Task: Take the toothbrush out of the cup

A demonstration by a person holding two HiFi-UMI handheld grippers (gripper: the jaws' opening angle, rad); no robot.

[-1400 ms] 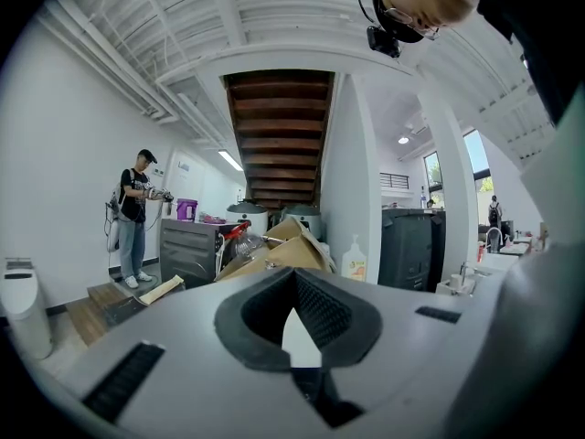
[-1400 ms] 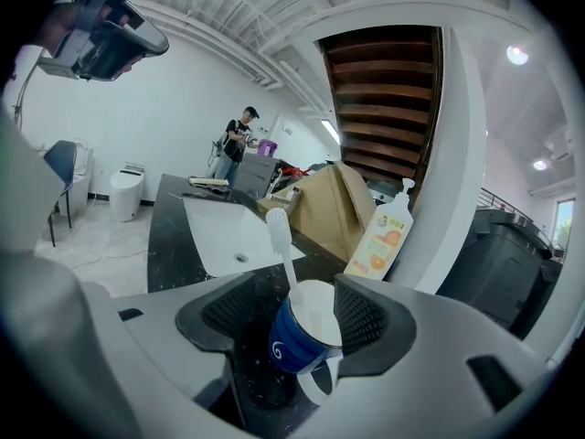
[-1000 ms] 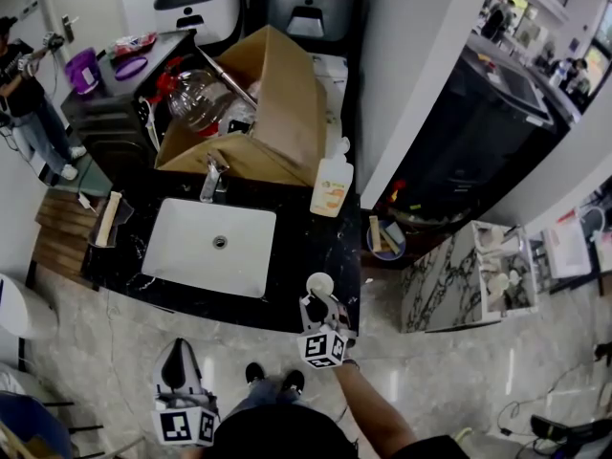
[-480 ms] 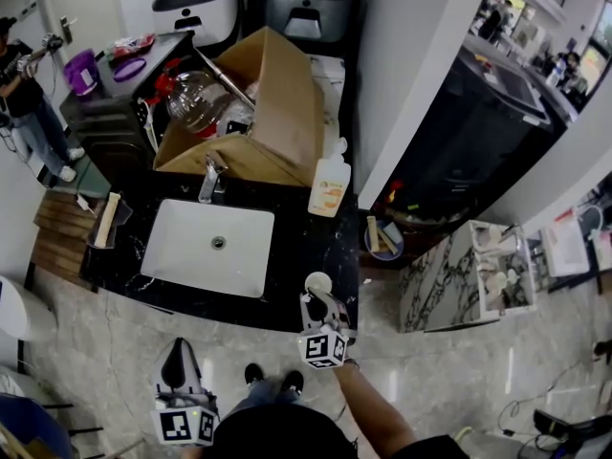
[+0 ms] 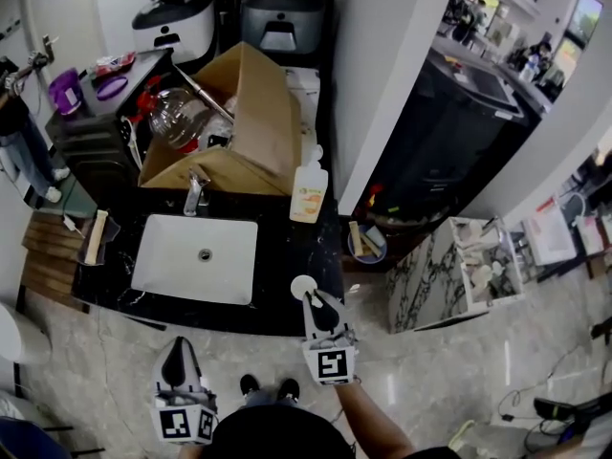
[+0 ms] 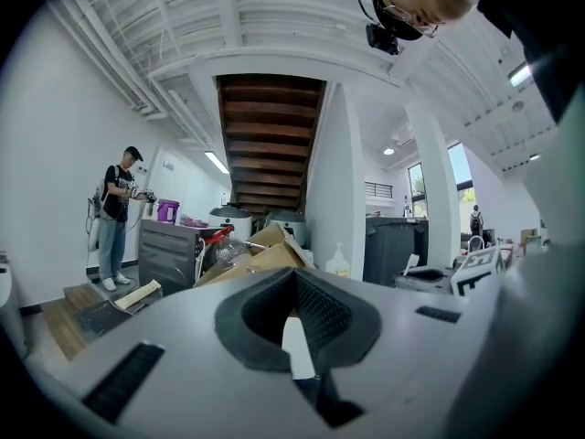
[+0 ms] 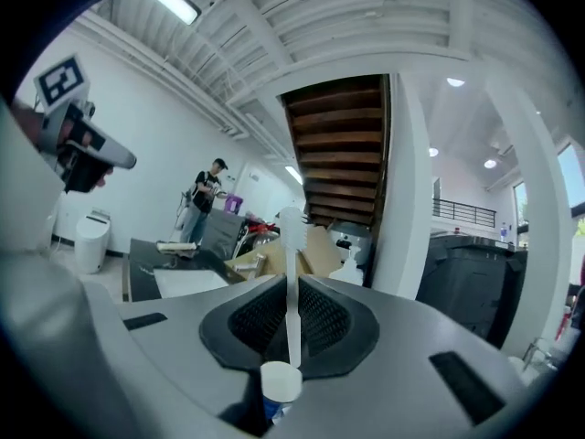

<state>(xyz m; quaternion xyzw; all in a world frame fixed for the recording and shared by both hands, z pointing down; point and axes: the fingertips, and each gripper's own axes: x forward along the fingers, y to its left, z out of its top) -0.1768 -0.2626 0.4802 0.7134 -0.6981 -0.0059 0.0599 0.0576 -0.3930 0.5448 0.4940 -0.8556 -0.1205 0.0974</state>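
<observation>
Your left gripper point(image 6: 294, 311) hangs low beside you, jaws together on nothing. Your right gripper point(image 7: 291, 316) is clamped on the white toothbrush point(image 7: 291, 245), which stands upright between its pads, bristles on top, its lower end at the mouth of the cup point(image 7: 281, 382) on the dark worktop point(image 5: 287, 256).

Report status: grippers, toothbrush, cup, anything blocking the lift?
Right hand-held gripper shut on toothbrush, upright, bristles up. Handle's lower end at the cup rim; clearance unclear. Left hand-held gripper shut, empty. Nothing blocking above.
</observation>
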